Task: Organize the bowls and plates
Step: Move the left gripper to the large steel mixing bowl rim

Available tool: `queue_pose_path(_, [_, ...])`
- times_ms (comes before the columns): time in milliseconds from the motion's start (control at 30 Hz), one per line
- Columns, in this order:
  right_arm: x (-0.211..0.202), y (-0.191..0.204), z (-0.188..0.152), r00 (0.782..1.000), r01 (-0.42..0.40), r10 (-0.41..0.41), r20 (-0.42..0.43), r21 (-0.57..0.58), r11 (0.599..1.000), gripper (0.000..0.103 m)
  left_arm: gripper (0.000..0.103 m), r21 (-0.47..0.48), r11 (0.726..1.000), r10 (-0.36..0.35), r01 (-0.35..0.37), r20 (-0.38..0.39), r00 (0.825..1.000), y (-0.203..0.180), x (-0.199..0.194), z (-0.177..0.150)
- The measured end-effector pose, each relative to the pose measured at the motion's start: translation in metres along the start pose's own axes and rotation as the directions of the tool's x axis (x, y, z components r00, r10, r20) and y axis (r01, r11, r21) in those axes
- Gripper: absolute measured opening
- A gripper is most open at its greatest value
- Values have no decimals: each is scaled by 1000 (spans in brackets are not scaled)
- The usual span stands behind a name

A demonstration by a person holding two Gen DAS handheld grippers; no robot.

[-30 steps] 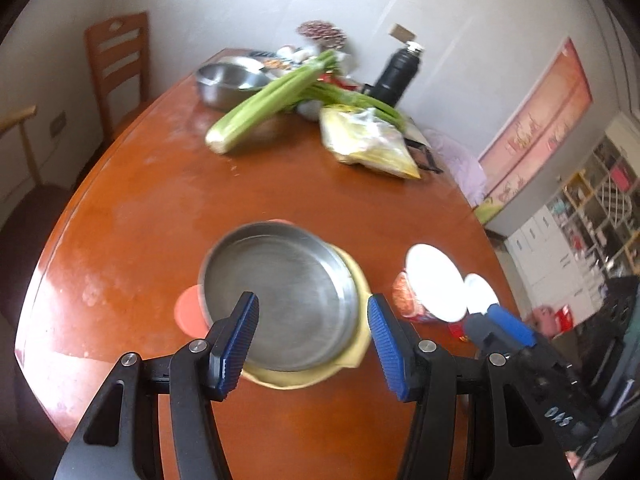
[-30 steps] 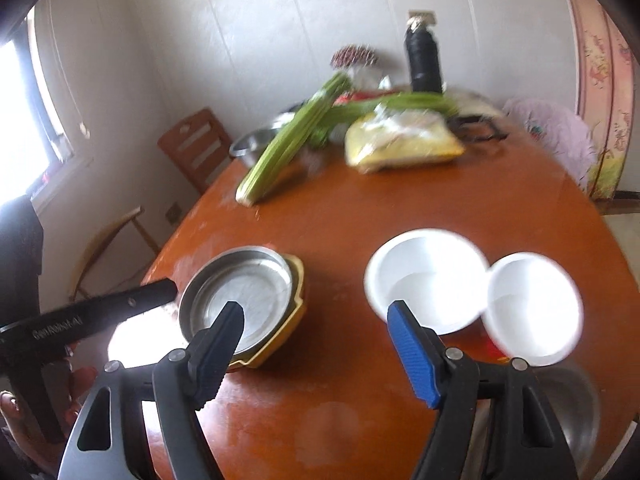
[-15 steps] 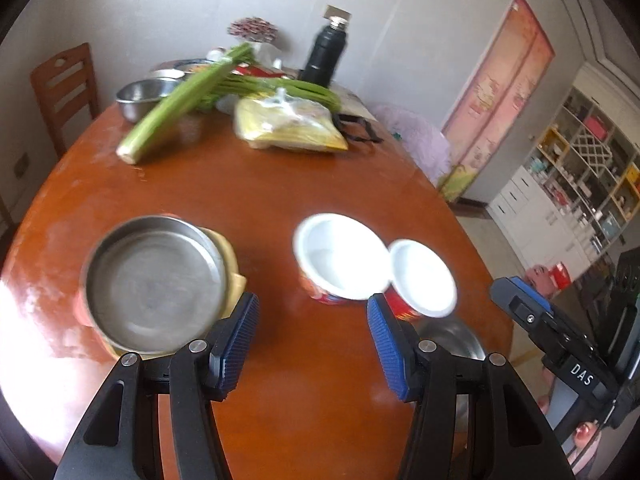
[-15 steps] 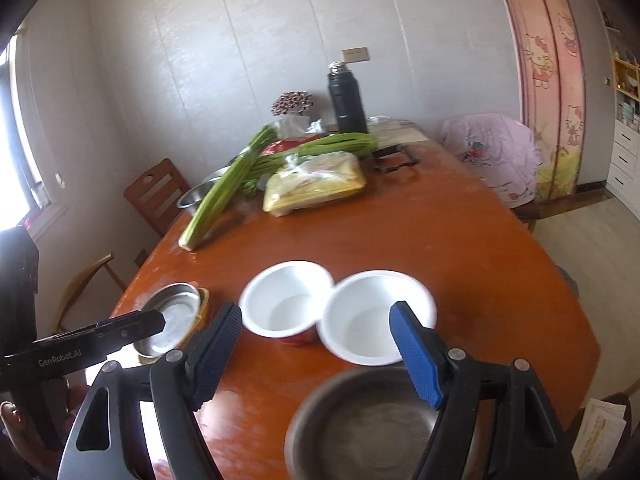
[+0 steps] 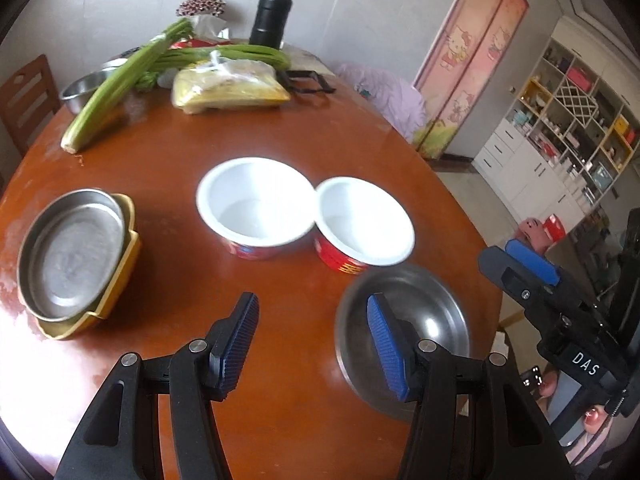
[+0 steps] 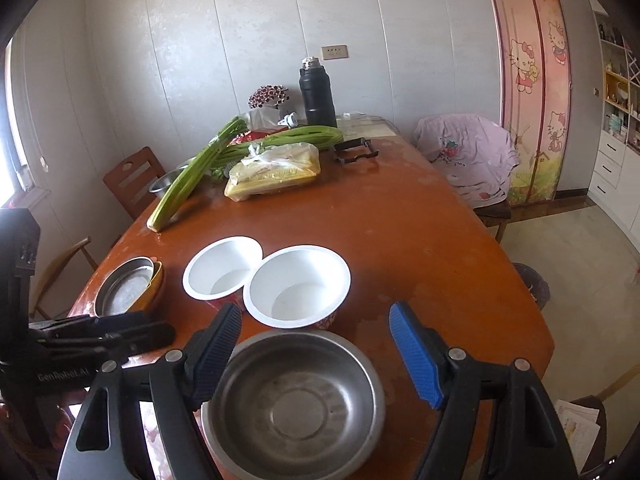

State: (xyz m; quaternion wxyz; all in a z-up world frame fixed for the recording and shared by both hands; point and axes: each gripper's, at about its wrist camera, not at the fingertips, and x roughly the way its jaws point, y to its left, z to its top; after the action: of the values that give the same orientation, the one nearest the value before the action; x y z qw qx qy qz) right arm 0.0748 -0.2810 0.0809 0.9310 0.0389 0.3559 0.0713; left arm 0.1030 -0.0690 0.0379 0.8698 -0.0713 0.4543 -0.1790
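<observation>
- Steel bowl [image 6: 294, 404] on the near edge of the tabletop [image 6: 400, 248], directly under the right gripper [image 6: 316, 354]; jaws wide and empty, straddling the far rim, no pad touching.
- Left gripper [image 5: 312, 340] hovering over bare wood just left of that bowl, jaws partly apart, nothing between them.
- Two white-lined red bowls [image 5: 256, 206] [image 5: 362, 222] side by side beyond it, rims touching or nearly so.
- Steel plate [image 5: 70, 254] nested on a yellow dish [image 5: 120, 276] at the left edge, well apart from the bowls.
- Steel bowl likely light, stiff and slick (thin polished metal); best pinched across the rolled rim, one pad inside, one outside.
- Red bowls probably enamel or ceramic, chip-prone; rim grip too, set down gently when nesting.
- Risk: slipping or tilting from a one-sided rim pinch.
</observation>
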Motion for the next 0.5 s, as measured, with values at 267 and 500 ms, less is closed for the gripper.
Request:
queue_pose_path(267, [-7, -18, -7, 997, -75, 76, -21, 48, 996, 76, 58, 40, 999, 1, 0, -17, 1000, -17, 1, -9])
queue_pose_path(500, [-9, -35, -18, 998, -38, 42, -53, 66, 997, 76, 58, 50, 999, -5, 7, -41, 999, -20, 8, -13])
